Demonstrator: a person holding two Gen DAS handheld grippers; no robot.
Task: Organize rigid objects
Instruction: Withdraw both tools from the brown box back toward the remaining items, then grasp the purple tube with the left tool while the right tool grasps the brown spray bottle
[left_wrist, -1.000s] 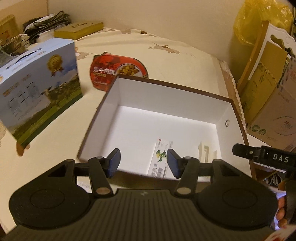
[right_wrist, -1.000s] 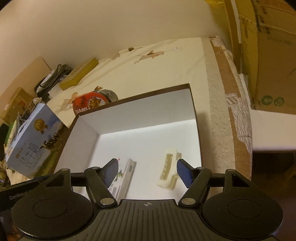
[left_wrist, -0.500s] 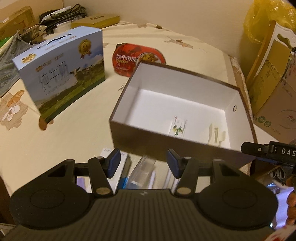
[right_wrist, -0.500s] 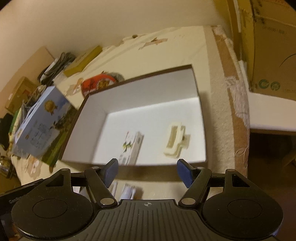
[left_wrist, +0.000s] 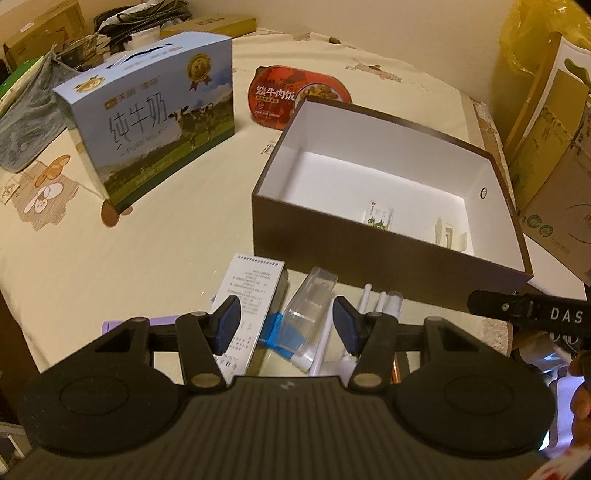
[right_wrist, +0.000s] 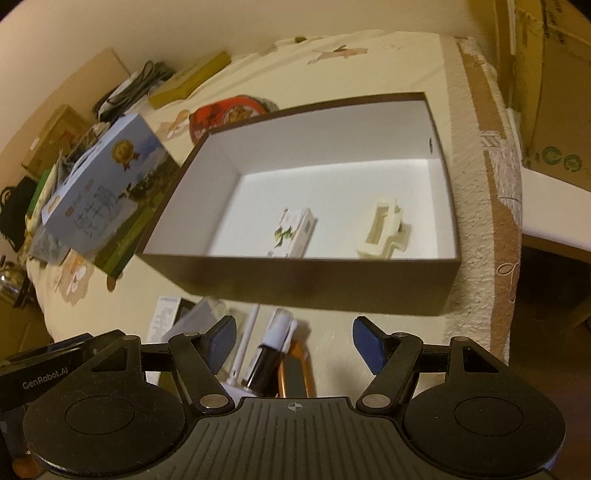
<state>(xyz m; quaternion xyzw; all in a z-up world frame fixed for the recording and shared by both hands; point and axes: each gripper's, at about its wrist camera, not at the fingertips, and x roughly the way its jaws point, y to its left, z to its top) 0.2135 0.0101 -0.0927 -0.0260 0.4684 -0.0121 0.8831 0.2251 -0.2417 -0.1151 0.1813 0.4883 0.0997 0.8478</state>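
Both grippers were empty, jaws spread wide. The clear plastic case (left_wrist: 312, 314) lay on the table just in front of the brown box (left_wrist: 388, 254), directly ahead of the left gripper (left_wrist: 286, 325), framed between its pads. Long axis ran approx. fwd along the fingers, tilted slightly right. The right gripper (right_wrist: 293, 345) sat farther right, over the white sticks (right_wrist: 245, 339). Judgement: left is nearer; a straight descent should suffice.

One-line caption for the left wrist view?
Open left gripper above a clear plastic case, before a brown box.
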